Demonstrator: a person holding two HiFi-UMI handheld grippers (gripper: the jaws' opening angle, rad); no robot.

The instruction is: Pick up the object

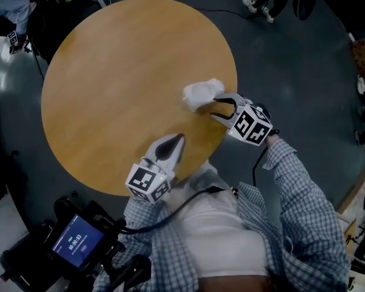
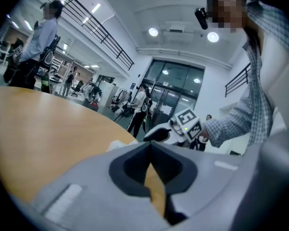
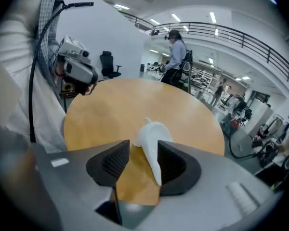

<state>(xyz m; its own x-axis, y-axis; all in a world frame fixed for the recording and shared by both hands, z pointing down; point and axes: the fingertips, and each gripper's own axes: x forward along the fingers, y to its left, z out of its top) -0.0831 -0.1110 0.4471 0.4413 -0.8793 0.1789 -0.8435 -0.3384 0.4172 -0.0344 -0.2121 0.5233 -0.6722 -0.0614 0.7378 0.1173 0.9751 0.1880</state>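
A crumpled white object (image 1: 202, 94) lies near the right edge of the round wooden table (image 1: 121, 78). My right gripper (image 1: 216, 107) comes in from the table's right edge, jaws apart, with its tips at the object's near side. In the right gripper view the object (image 3: 151, 138) runs into the gap and lies against the right-hand pad (image 3: 171, 162); the left-hand pad stands clear of it. My left gripper (image 1: 179, 139) hovers over the table's front edge, shut and empty. In its own view the left gripper (image 2: 150, 146) has its tips together, and the object (image 2: 116, 145) peeks out behind them.
Dark floor surrounds the table. A device with a lit screen (image 1: 76, 242) sits at the lower left, and a cable runs from it across my shirt. A person's feet (image 1: 258, 5) stand beyond the table at the upper right. Other people stand far off (image 3: 176, 64).
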